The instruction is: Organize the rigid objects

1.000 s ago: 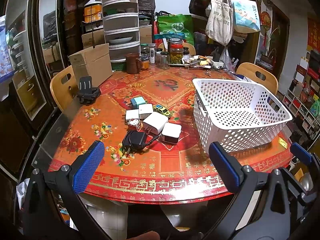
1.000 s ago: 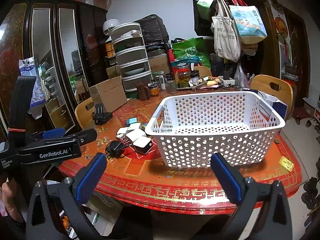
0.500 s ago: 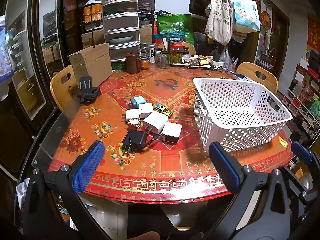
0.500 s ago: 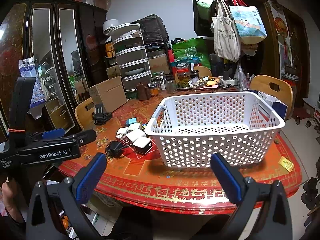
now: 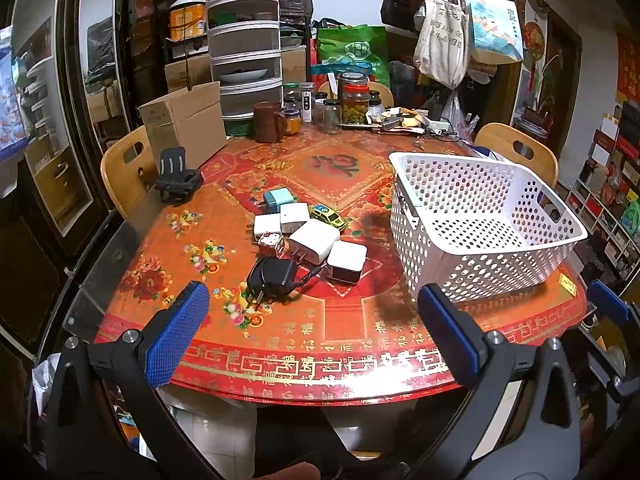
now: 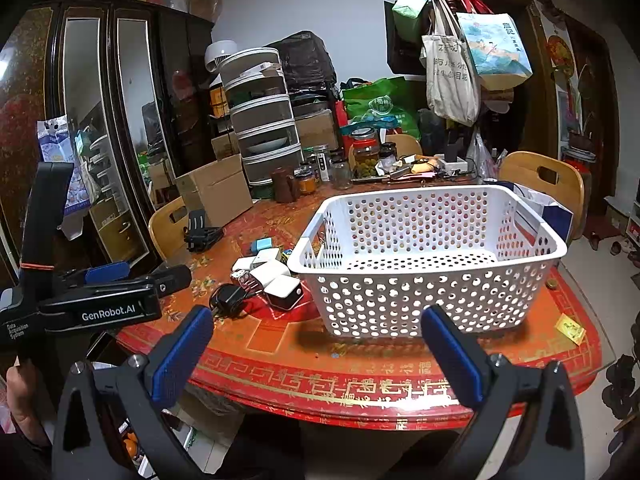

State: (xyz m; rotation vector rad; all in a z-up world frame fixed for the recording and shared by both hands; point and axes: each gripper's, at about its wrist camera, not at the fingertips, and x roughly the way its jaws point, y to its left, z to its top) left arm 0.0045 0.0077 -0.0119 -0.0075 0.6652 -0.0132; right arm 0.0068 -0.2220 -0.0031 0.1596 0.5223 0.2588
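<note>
A pile of small rigid things lies mid-table: a black plug adapter (image 5: 272, 276), several white charger cubes (image 5: 314, 238), a teal cube (image 5: 279, 199), a Hello Kitty piece (image 5: 271, 242) and a yellow-green toy car (image 5: 328, 216). The pile also shows in the right wrist view (image 6: 266, 274). An empty white perforated basket (image 5: 484, 258) stands to their right, also in the right wrist view (image 6: 432, 300). My left gripper (image 5: 312, 332) is open and empty, held at the table's near edge in front of the pile. My right gripper (image 6: 316, 348) is open and empty in front of the basket.
The round table (image 5: 320, 344) has a red patterned cover. A cardboard box (image 5: 186, 122), a brown mug (image 5: 268, 122), jars (image 5: 354, 98) and a stacked drawer unit (image 5: 244, 56) crowd the far side. A black phone stand (image 5: 176, 178) sits at left. Wooden chairs (image 5: 516, 152) surround it.
</note>
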